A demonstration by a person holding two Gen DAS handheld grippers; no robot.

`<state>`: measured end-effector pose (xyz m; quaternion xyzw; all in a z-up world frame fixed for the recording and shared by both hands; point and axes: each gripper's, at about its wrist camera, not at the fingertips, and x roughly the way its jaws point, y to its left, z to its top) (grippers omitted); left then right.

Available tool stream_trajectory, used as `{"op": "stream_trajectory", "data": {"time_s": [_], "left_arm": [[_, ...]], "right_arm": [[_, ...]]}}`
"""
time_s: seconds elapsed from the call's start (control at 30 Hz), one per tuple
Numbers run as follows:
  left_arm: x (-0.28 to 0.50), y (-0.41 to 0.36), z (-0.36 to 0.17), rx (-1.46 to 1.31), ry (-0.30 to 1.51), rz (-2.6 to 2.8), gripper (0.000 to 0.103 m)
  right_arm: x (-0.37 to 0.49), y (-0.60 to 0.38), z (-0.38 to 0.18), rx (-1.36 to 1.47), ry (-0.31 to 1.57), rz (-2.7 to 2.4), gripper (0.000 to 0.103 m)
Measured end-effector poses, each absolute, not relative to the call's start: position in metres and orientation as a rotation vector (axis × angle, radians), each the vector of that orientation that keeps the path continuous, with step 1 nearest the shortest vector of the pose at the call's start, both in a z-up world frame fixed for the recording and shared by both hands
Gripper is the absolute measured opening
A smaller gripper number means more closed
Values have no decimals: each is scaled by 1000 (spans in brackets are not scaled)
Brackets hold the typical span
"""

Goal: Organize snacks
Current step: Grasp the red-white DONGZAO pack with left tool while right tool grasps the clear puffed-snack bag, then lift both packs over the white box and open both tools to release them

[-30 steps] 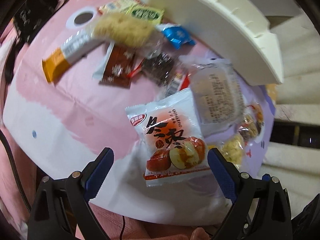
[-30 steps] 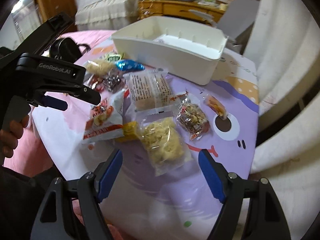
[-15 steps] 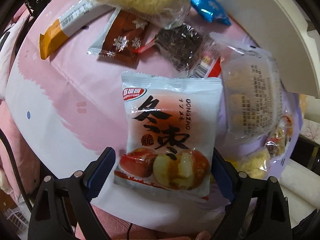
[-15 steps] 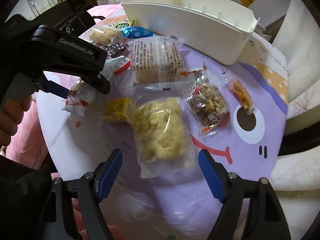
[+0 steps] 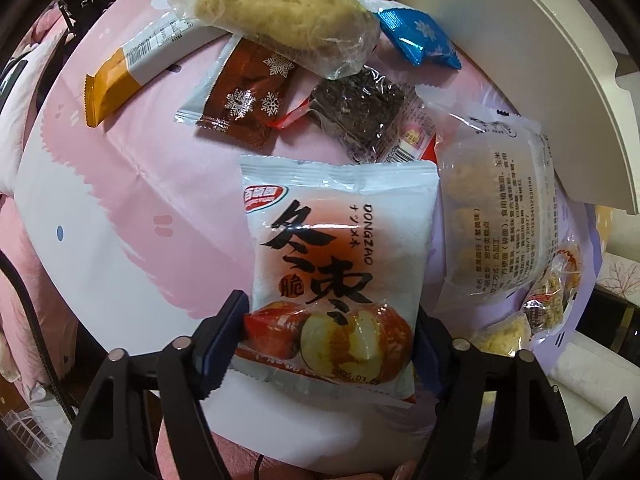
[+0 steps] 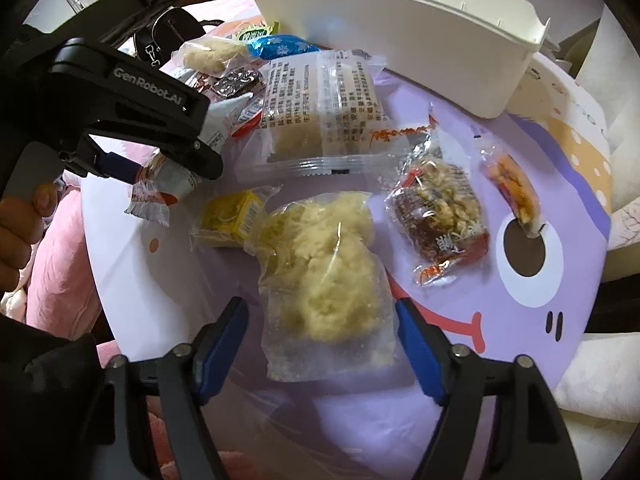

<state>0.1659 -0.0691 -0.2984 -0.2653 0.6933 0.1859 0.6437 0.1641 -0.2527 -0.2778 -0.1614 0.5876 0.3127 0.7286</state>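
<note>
A white jujube packet with red fruit printed on it lies on the pink part of the cloth. My left gripper points down over its lower end, jaws closing, both blue pads against the packet's side edges. The right wrist view shows this left gripper with the jujube packet crumpled between its fingers. My right gripper straddles a clear bag of pale shredded snack. Its jaws are closing, with a gap still showing at the left pad. The white bin stands at the table's far side.
Loose snacks surround both grippers: an orange-white bar, a brown snowflake packet, a blue packet, a clear labelled pack, a nut bar, a yellow pack. A person's hand holds the left gripper's handle. The round table's edge lies close below.
Both grippers have come down toward the table. The left jaws narrowed from wide apart onto the jujube packet's sides. The right jaws drew in around the clear bag.
</note>
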Motion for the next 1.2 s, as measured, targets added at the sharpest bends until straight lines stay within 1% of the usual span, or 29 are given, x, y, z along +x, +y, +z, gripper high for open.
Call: {"op": "stream_trajectory", "data": {"time_s": [0.13,0.33,0.47,0.63,0.93,1.2], "left_arm": [[167,-63,-290,-602,1569,423,65],[155,-60,-274,-588,1541,424,65],[135,-51,-250,-579,1534,424,65],[124,-48,-235,-550,1535,435,65],[111,-39,-192,-503,1523,426,65],[129,-41,-160,-444,1486,379,65]], "right_arm": [[166,-251,-278,-359,1289,707,59],[166,-251,-276,-342,1300,714,53],[162,-252,-272,-335,1302,708,50],[158,-255,-266,-317,1298,692,43],[159,-268,-247,-246,1282,638,40],[162,-287,-218,-129,1225,584,40]]}}
